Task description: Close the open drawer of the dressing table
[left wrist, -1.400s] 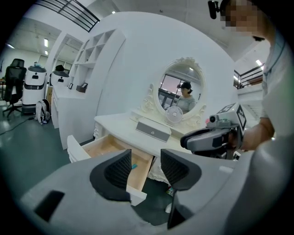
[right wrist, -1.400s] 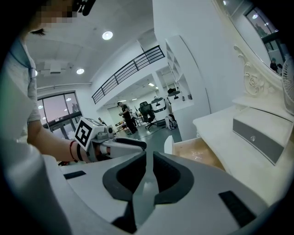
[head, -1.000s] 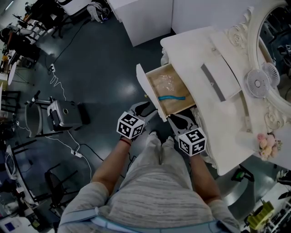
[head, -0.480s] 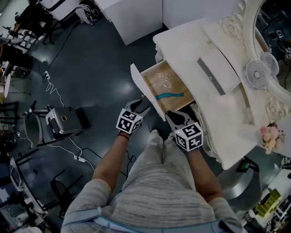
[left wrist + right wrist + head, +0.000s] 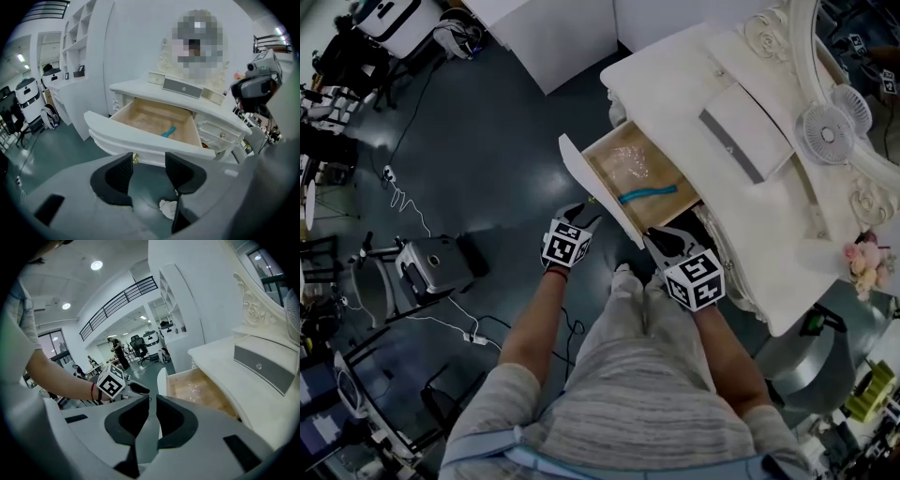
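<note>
- The drawer [image 5: 586, 183] stands pulled well out of the white surface [image 5: 694, 75], with its front panel toward the person.
- Inside it lie a blue strip [image 5: 647, 195] and some clear plastic [image 5: 633, 169].
- The left claw [image 5: 584, 216] is released, jaws apart and nothing between them.
- In the left gripper view the left claw [image 5: 149, 161] points at the outer face of the drawer front [image 5: 140, 136], which runs just past and above the tips.
- A gold knob [image 5: 135, 158] shows by the left jaw's tip; I cannot tell whether they touch.
- The right claw [image 5: 667, 242] is clenched to a thin slit and grasps nothing.
- It sits just beside the drawer's near end, under the surface's edge.
- In the right gripper view the right claw [image 5: 152, 401] has the drawer front's edge [image 5: 161, 380] just beyond its tips.
</note>
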`<state>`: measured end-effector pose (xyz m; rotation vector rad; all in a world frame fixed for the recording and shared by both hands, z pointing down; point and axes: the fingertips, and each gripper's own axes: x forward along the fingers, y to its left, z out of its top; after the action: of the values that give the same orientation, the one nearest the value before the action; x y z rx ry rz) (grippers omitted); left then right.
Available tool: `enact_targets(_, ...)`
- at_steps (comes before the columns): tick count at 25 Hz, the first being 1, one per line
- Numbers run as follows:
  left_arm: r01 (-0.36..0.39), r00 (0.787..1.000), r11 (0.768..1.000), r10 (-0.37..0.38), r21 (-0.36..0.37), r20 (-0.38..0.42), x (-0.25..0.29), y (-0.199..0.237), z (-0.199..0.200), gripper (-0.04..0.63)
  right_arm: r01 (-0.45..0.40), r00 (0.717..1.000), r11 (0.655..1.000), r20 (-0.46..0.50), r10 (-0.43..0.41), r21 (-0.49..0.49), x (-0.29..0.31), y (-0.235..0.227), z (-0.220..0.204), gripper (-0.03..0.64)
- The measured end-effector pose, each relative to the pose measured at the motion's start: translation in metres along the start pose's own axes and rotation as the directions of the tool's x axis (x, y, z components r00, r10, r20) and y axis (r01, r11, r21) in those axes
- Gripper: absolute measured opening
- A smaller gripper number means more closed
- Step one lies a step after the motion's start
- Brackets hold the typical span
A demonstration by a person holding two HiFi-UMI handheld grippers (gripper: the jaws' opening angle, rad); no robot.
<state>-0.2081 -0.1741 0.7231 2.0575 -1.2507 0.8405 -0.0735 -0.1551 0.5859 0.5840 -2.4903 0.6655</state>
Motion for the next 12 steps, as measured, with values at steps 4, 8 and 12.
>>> enact_targets(4,-0.020,0.999,1.000,0.020,0.018,-0.042,0.012,0.014,-0.005,0.212,0.009,1.000,1.000,0.000,-0.009,0.013,0.000,-0.001,-0.001,0.012)
enact_targets(8,-0.020,0.997,0.999,0.022,0.031,-0.070,0.022,0.020,-0.007,0.212,0.021,1.000,1.000,0.000,-0.021,0.020,0.000,-0.004,0.000,0.012)
enact_targets(12,-0.023,0.995,0.998,0.028,0.051,-0.098,0.032,0.025,-0.011,0.212,0.031,1.000,0.999,-0.003,-0.031,0.028,0.001,-0.008,0.001,0.012)
